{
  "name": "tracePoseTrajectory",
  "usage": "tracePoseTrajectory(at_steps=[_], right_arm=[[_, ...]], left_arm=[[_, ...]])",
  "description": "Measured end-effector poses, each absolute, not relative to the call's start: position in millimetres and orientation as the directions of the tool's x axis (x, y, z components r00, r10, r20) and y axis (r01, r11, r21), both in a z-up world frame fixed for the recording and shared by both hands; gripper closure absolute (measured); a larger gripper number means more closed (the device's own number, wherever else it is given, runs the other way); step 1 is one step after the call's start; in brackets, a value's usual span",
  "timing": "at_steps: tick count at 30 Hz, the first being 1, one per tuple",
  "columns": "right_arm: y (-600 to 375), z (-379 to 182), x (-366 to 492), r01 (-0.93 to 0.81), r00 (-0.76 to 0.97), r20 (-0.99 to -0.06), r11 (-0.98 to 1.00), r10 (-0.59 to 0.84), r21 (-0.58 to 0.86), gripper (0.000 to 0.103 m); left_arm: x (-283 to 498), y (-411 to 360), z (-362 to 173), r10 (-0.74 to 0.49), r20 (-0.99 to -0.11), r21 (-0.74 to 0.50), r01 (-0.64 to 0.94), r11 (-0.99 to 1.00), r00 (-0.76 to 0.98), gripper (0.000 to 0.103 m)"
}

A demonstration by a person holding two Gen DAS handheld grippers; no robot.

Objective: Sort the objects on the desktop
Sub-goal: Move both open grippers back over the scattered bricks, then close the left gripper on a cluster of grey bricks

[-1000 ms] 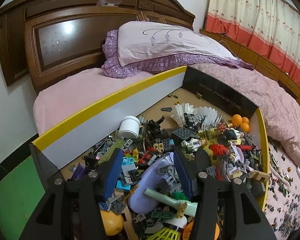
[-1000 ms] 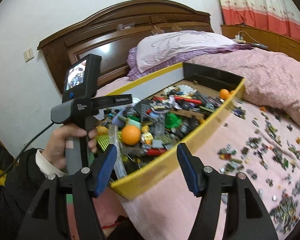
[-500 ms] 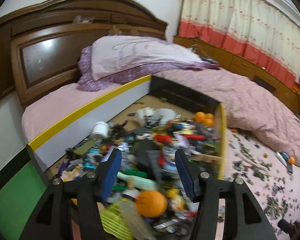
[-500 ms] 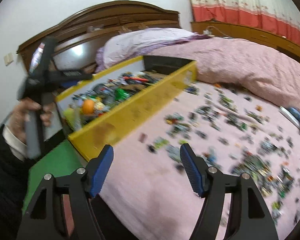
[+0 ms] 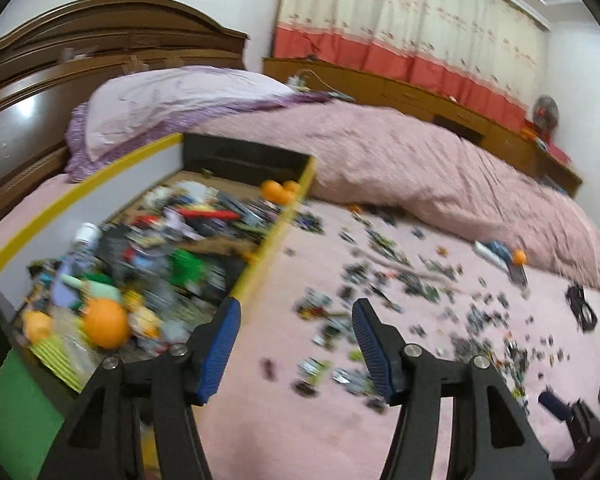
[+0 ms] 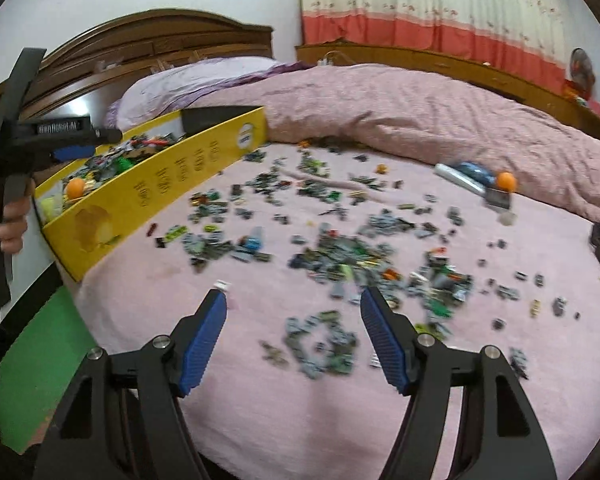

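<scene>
On the pink bedsheet (image 6: 260, 400), both grippers hang above the mess with nothing held. Left gripper (image 5: 296, 344): jaws spread wide, nothing between the blue pads (image 5: 220, 348). Right gripper (image 6: 292, 336): same, jaws apart, empty.

Left wrist view is motion-blurred. The yellow-rimmed box (image 5: 268, 248) sits up-left of the left gripper, its near wall running just past the left fingertip. Box is full of mixed toy parts; a large orange ball (image 5: 106, 328) lies at its near end, left of the left finger, and more orange balls (image 5: 278, 192) are in the far corner. A white jar (image 5: 86, 234) stands against the box's left wall. Scattered small bricks (image 5: 380, 280) lie on the sheet ahead and right of the left gripper, apart from the fingers.

Right wrist view: the box (image 6: 172, 188) is well up-left of the right gripper. Brick scatter (image 6: 340, 256) spreads ahead across the sheet; one small cluster (image 6: 320, 344) lies in line with the gap between the jaws, just beyond the tips as framed. Cannot tell height above it. A lone orange ball (image 6: 506, 182) sits far right beside a white-and-blue object (image 6: 464, 174), near the folded quilt (image 6: 420, 120).

The left handheld unit (image 6: 40, 140) shows at the left edge of the right view, over the box's near end, with the person's hand (image 6: 10, 224) on the grip.
</scene>
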State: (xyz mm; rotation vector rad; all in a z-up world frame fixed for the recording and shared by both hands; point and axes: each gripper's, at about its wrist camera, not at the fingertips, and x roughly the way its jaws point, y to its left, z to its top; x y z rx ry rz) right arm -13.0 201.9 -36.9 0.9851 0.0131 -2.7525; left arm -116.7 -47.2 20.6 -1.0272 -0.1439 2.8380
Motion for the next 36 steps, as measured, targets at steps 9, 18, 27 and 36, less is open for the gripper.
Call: tracePoseTrajectory(at_steps=[9, 18, 27, 36], right_arm=[[254, -54, -8, 0.088, -0.788, -0.606, -0.994, -0.109, 0.065, 0.028], [296, -73, -3, 0.023, -0.784, -0.615, -0.994, -0.082, 0.103, 0.028], [311, -82, -3, 0.000, -0.784, -0.617, -0.993, -0.071, 0.114, 0.028], [316, -88, -5, -0.009, -0.779, -0.622, -0.991, -0.076, 0.131, 0.028]], left_arm=[[-109, 57, -35, 0.283, -0.691, -0.135, -0.266, -0.955, -0.665, 0.044], [-117, 133, -82, 0.355, -0.737, -0.132, -0.392, -0.910, -0.575, 0.044], [-130, 158, -92, 0.376, -0.730, -0.151, -0.401, -0.904, -0.572, 0.044], [-135, 174, -99, 0.352, -0.710, -0.116, -0.391, -0.913, -0.610, 0.042]])
